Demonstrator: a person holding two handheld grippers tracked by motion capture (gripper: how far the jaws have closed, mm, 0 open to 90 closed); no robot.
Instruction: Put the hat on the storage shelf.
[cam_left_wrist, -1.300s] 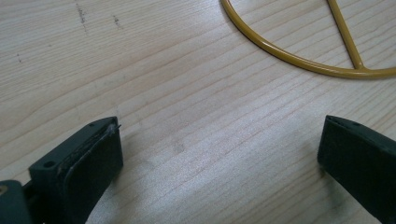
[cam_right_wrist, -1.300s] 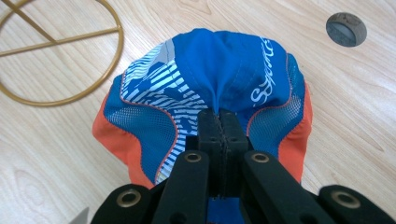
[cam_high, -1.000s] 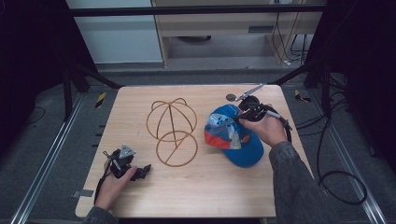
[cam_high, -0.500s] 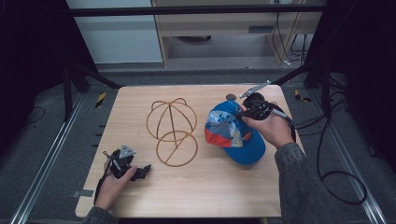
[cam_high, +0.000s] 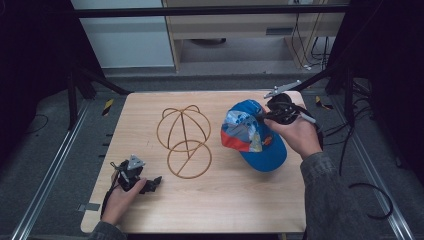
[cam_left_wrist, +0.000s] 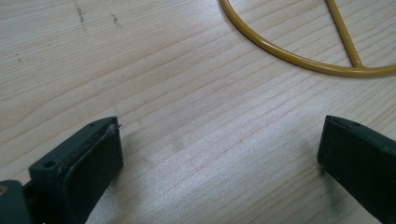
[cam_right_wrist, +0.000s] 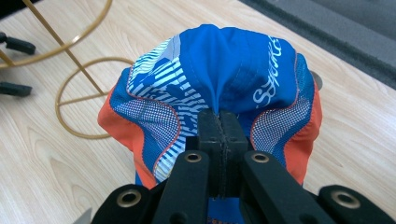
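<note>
Above the desk's (cam_high: 210, 205) right half, the right gripper (cam_right_wrist: 219, 122) pinches the blue cap (cam_right_wrist: 219, 70) by its crown fabric, beside the wire stand (cam_high: 184, 134). Near the front-left edge, the left gripper's (cam_high: 156, 181) fingers stand wide apart, empty.

The table (cam_high: 150, 125) is a light wood top with visible grain, sitting on a dull grey floor (cam_high: 55, 140) with metal rails (cam_high: 47, 185) running along both sides at 9 and 3 o'clock. Up at 12 o'clock there's a pale wall panel (cam_high: 132, 40) next to a low wooden shelf unit (cam_high: 235, 30), plus a dark bar (cam_high: 210, 11) crossing overhead. Everything past the edges is pretty dark, with black stand legs (cam_high: 82, 82) at 10 o'clock, loose cables (cam_high: 370, 200) on the floor around 4 o'clock, and bits of yellow-black tape (cam_high: 108, 107).
</note>
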